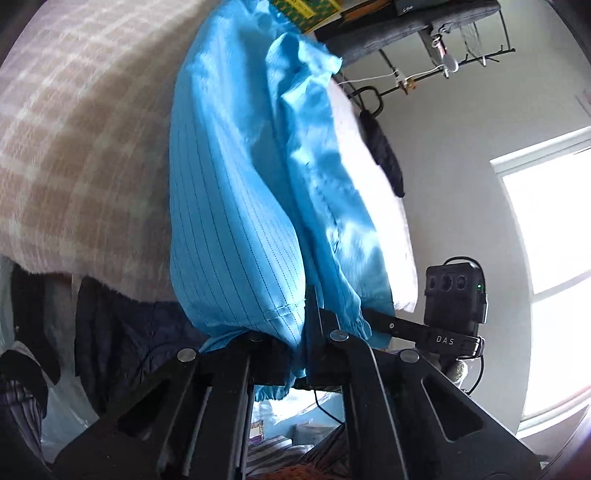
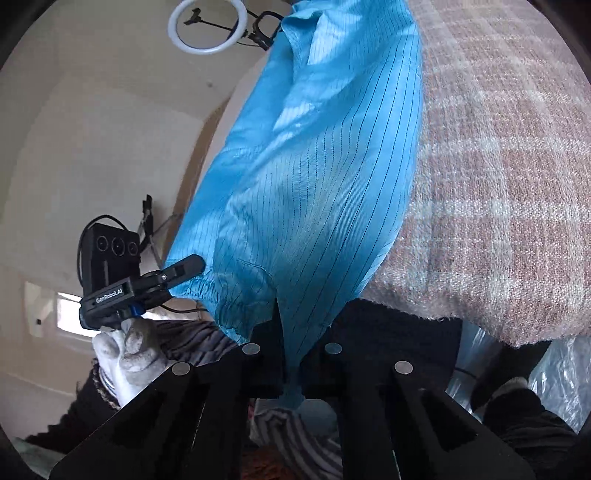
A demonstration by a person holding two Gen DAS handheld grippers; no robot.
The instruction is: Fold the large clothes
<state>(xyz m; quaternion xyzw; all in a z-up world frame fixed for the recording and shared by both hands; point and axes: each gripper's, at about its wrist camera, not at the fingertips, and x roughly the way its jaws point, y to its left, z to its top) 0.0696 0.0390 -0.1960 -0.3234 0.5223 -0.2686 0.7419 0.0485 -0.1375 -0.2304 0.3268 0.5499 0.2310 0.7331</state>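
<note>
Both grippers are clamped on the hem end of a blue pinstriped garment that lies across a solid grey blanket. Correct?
Not quite. The blanket is not solid grey: it is a pinkish-beige and white check, as the right wrist view shows. The rest holds: the left gripper and right gripper are both shut on the blue pinstriped garment.

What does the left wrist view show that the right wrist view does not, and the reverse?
Left wrist only: a bright window, a dark wall shelf with hooks, and the right gripper seen from the side, shut on an elastic cuff.

Right wrist only: a ring light, a white-gloved hand holding the left gripper, and clear plastic sheeting.

Both: the blue pinstriped garment clamped in shut jaws and stretched up over the checked beige blanket.
</note>
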